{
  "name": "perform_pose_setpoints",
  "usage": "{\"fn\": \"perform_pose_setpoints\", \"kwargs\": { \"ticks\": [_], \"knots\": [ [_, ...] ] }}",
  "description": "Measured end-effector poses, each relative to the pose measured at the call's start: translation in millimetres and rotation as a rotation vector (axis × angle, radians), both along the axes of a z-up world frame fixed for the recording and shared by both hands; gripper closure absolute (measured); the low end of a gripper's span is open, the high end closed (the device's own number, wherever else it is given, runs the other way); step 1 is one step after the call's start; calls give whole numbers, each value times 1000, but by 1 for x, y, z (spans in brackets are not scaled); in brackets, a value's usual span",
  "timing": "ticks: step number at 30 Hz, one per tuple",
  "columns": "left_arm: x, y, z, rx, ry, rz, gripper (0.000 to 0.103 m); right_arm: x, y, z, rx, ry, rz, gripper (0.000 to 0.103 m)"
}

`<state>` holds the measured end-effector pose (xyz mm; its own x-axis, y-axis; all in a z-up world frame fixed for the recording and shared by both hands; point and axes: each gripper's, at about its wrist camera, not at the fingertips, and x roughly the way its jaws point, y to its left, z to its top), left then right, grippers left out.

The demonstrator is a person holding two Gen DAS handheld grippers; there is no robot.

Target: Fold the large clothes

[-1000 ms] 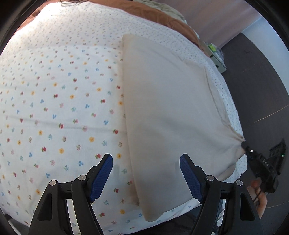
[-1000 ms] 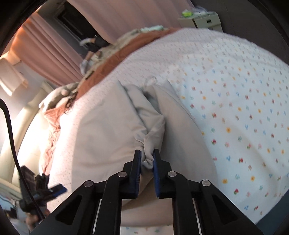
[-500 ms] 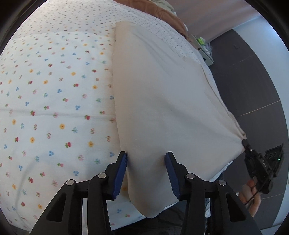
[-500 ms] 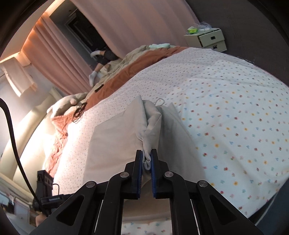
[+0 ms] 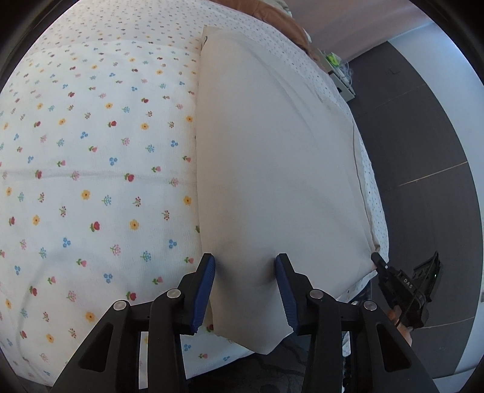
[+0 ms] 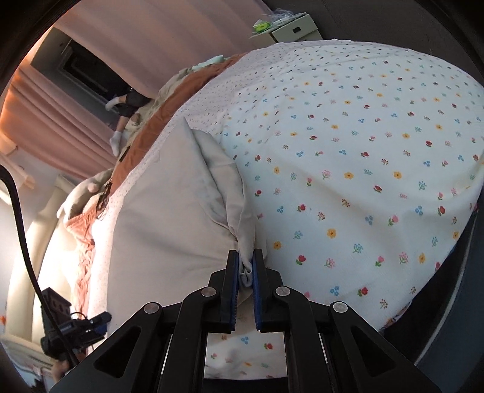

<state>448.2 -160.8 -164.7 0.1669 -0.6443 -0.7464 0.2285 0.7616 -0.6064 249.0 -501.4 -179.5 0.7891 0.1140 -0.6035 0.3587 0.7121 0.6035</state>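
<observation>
A large beige cloth (image 5: pixel 272 151) lies folded lengthwise on the flowered bed cover (image 5: pixel 90 166). Its near end hangs over the bed's edge. My left gripper (image 5: pixel 245 269) straddles that near end, with both blue pads pressing into the fabric between them. At the cloth's right corner my right gripper (image 5: pixel 405 287) pulls the fabric taut. In the right wrist view the right gripper (image 6: pixel 245 266) is shut on a bunched corner of the beige cloth (image 6: pixel 169 211). The left gripper (image 6: pixel 75 329) shows small at the lower left there.
The bed cover (image 6: pixel 363 151) spreads wide to one side of the cloth. A brown blanket (image 6: pixel 169 112), pillows and legs in white socks (image 6: pixel 121 127) lie at the bed's head. A small drawer unit (image 6: pixel 290 27) stands on the dark floor (image 5: pixel 423 136) beyond the bed.
The left jaws have closed from wide apart onto the cloth's near end and moved forward over it. The right gripper has swung down and aside with its corner, drawing the cloth flatter.
</observation>
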Motion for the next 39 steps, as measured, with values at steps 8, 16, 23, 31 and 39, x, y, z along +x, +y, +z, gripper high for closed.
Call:
{"fn": "perform_pose_setpoints", "kwargs": {
  "ticks": [8, 16, 23, 31, 39],
  "knots": [
    [15, 9, 0, 4, -21, 22, 53, 24, -3, 20, -86, 94, 69, 31],
    [50, 1, -4, -14, -26, 63, 51, 65, -17, 30, -100, 140, 191, 29],
    [80, -5, -7, -28, -37, 80, 51, 118, -36, 4, 10, 239, 340, 29],
    [121, -14, -5, 3, -67, 93, 51, 166, -47, -5, 47, 248, 420, 29],
    [165, -20, -8, 10, -62, 107, 51, 218, -56, -6, 137, 215, 495, 31]
  ]
}}
